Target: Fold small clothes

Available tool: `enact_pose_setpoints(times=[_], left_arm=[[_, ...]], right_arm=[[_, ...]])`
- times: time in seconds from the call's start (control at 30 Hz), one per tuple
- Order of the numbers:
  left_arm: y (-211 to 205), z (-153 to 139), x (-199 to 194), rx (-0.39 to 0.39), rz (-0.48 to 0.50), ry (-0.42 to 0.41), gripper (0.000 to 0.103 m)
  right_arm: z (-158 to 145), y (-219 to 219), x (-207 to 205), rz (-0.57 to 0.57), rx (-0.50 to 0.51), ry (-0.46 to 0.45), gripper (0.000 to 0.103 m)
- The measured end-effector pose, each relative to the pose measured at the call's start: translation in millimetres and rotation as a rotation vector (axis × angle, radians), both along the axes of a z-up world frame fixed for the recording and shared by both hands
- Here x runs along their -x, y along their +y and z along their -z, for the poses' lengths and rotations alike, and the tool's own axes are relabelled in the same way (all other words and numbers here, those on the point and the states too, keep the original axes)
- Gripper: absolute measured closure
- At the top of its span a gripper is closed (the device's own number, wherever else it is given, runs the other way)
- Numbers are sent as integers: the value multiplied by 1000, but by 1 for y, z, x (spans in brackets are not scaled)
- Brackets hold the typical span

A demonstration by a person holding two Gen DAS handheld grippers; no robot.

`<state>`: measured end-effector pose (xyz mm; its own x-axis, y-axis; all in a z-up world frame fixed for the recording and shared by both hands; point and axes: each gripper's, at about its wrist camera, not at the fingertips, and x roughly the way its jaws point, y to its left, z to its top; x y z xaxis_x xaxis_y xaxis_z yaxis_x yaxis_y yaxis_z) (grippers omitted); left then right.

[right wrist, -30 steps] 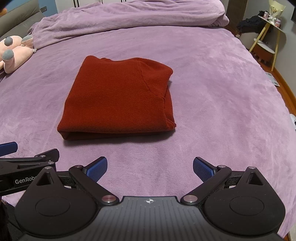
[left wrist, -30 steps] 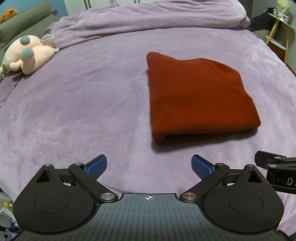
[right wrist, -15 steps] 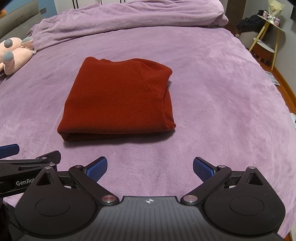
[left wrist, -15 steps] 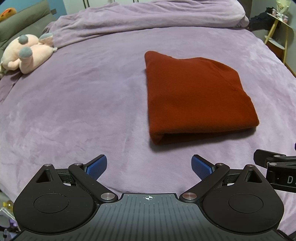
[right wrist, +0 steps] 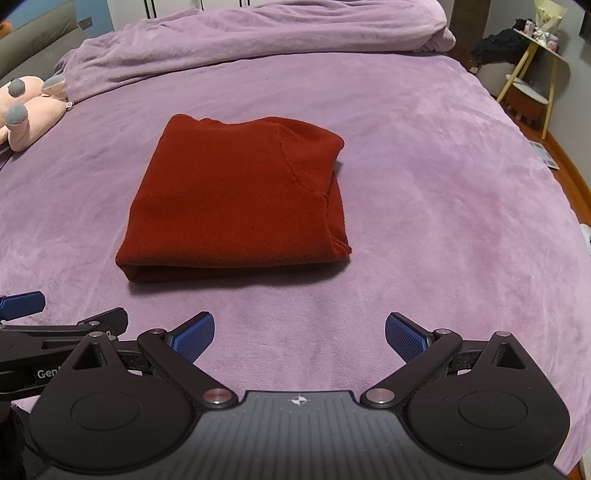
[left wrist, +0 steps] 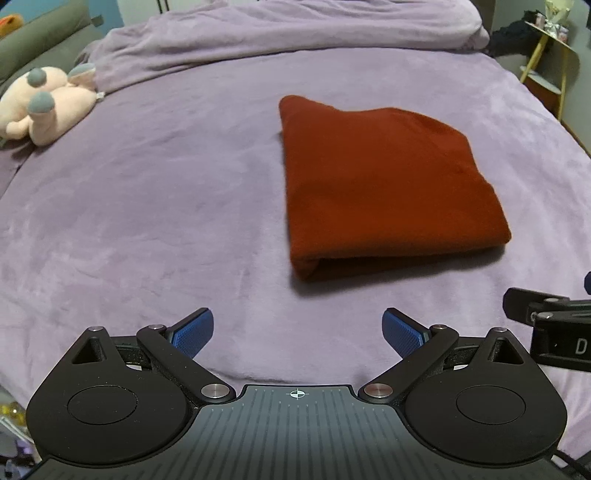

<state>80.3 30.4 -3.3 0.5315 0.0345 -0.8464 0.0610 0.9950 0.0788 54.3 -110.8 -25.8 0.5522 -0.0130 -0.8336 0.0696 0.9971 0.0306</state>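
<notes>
A rust-red knit garment [left wrist: 388, 188] lies folded into a neat rectangle on the purple bed cover [left wrist: 147, 206]; it also shows in the right wrist view [right wrist: 236, 199]. My left gripper [left wrist: 298, 330] is open and empty, held near the bed's front edge, short of the garment's near left corner. My right gripper [right wrist: 300, 334] is open and empty, just in front of the garment's folded near edge. Each gripper's side shows at the edge of the other's view.
A pink plush toy [left wrist: 44, 107] lies at the far left of the bed. A bunched purple blanket [right wrist: 258, 33] runs along the far side. A yellow-legged side table [right wrist: 532, 74] stands off the bed at the right, where the bed's edge drops to the floor.
Both grippers have drifted slightly back and to the right; the garment lies unmoved. Both stay open.
</notes>
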Motion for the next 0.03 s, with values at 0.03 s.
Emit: enact_pose_setpoints(times=[0.03], left_arm=[[1,-1,0,9,0,0,2]], right_arm=[[0,0,0,-1,2,-1,4]])
